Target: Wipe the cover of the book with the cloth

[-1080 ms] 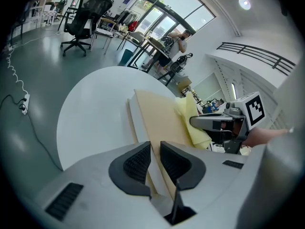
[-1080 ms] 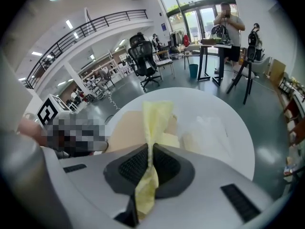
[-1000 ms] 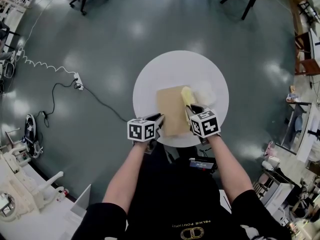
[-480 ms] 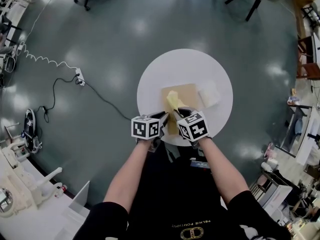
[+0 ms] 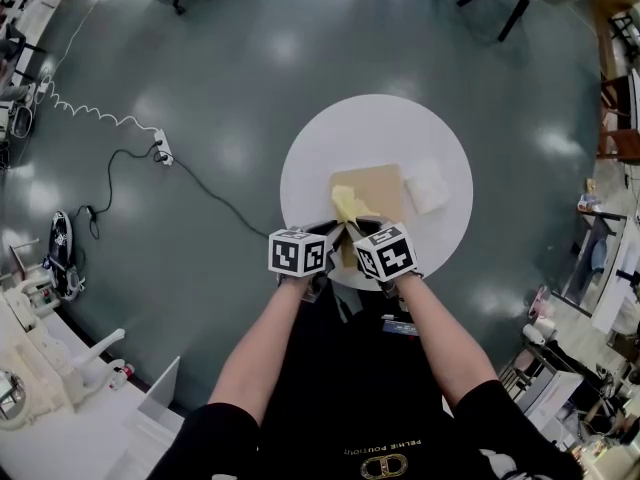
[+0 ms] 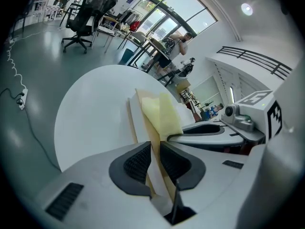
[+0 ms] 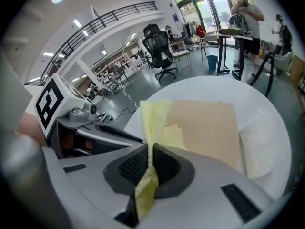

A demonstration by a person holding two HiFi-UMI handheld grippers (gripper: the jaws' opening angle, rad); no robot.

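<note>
The book (image 5: 380,190) lay flat on the round white table (image 5: 375,128), tan cover up. Its long axis ran from the person outward, tilted slightly, and its near short end sat at the table's near rim. The yellow cloth (image 5: 347,204) lay crumpled on the near left part of the cover, touching it. In the right gripper view the cloth (image 7: 159,125) rose from the cover of the book (image 7: 207,128) into the right gripper (image 7: 150,165), whose jaws were pressed together on it, a strip of cloth hanging down behind them. In the left gripper view the left gripper (image 6: 155,163) pinched the near edge of the book (image 6: 139,123) between its jaws, and the cloth (image 6: 162,114) stood folded just beyond. In the head view the left gripper (image 5: 328,231) and the right gripper (image 5: 365,230) sat close side by side at the book's near end. A white sheet (image 5: 427,188) lay on the table just right of the book. On the grey floor (image 5: 230,58) to the left, well apart from the table, lay a power strip (image 5: 161,152) with a black cable.
</note>
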